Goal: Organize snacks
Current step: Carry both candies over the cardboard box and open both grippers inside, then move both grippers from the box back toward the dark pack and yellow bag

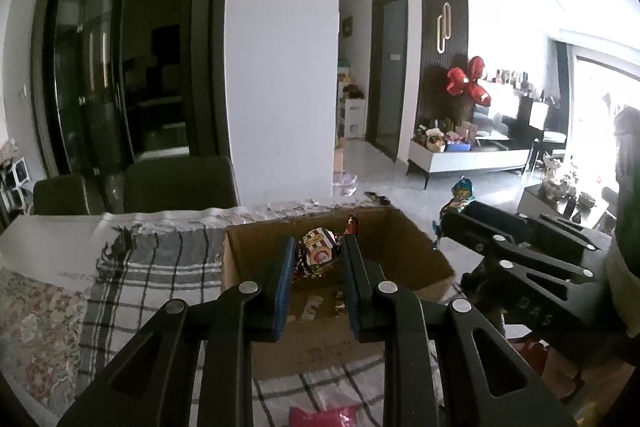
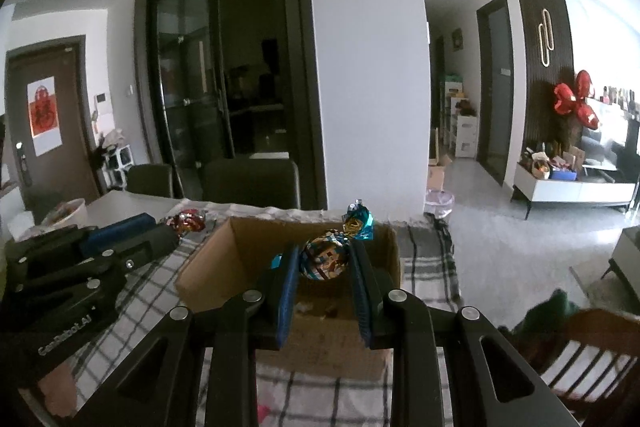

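My left gripper (image 1: 318, 255) is shut on a red-and-white wrapped candy (image 1: 318, 254) and holds it over the open cardboard box (image 1: 424, 251). My right gripper (image 2: 325, 259) is shut on a blue-and-gold wrapped candy (image 2: 325, 259) and holds it over the same box (image 2: 200, 267). The right gripper also shows at the right of the left wrist view (image 1: 444, 217), with the blue candy (image 1: 460, 193) at its tip. The left gripper shows at the left of the right wrist view (image 2: 176, 227), with the red candy (image 2: 188, 221). A few small snacks lie on the box floor (image 1: 320, 307).
The box stands on a grey plaid cloth (image 1: 152, 267) over a table. A pink packet (image 1: 320, 417) lies at the near edge. Dark chairs (image 1: 180, 183) stand behind the table. A wooden chair (image 2: 580, 355) is at the right.
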Demonstrator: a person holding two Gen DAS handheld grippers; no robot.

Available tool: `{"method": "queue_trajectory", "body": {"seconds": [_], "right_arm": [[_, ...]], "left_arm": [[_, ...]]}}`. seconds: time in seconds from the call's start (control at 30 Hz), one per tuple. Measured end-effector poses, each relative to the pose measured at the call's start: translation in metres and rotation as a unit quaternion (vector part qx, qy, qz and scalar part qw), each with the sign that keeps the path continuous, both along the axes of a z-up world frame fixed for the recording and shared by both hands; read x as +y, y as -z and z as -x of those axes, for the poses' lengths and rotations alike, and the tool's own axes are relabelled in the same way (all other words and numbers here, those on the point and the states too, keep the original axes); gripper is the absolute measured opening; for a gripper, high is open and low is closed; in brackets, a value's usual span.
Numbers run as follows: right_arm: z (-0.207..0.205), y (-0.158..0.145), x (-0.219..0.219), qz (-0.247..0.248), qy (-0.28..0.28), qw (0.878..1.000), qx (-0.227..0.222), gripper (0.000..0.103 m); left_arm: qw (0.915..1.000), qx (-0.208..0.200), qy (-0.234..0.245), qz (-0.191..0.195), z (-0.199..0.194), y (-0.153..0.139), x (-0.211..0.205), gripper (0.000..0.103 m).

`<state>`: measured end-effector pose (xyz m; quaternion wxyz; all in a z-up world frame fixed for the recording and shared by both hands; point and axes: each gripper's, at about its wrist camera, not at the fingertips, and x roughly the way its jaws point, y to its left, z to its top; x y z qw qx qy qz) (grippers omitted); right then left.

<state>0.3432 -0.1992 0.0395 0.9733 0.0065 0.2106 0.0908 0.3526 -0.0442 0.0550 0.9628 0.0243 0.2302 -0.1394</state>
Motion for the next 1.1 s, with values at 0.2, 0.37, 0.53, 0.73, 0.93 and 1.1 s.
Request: {"method": "queue_trajectory", "body": {"seconds": [0.2,0.37,0.53,0.73,0.93,1.1], "right_arm": [[-0.032,0.005,0.007,0.023,-0.006,0.999,0.024,0.027],[-0.052,0.016,0.011,0.043,-0.012,0.998,0.045,0.027],[-0.061,0.026,0.010,0.052,0.001,0.997,0.059,0.048],[-0.045,0.024,0.000,0.039,0.011,0.998,0.049,0.049],[-0.009,0.012,-0.005,0.032,0.023,0.999,0.020,0.049],[0.027,0.003,-0.013,0.028,0.033,0.999,-0.003,0.049]], "left_arm": [[0.9990,0.044,-0.001,-0.007,-0.043,0.013,0.001,0.024],[0.9970,0.076,-0.011,-0.014,-0.071,0.028,0.000,0.025],[0.9961,0.082,-0.027,-0.020,-0.072,0.032,0.004,0.050],[0.9977,0.052,-0.031,-0.031,-0.044,0.026,0.005,0.064],[0.9991,0.027,-0.020,-0.026,-0.007,0.017,0.004,0.068],[0.9996,0.005,-0.005,-0.026,0.029,0.011,-0.001,0.069]]}}
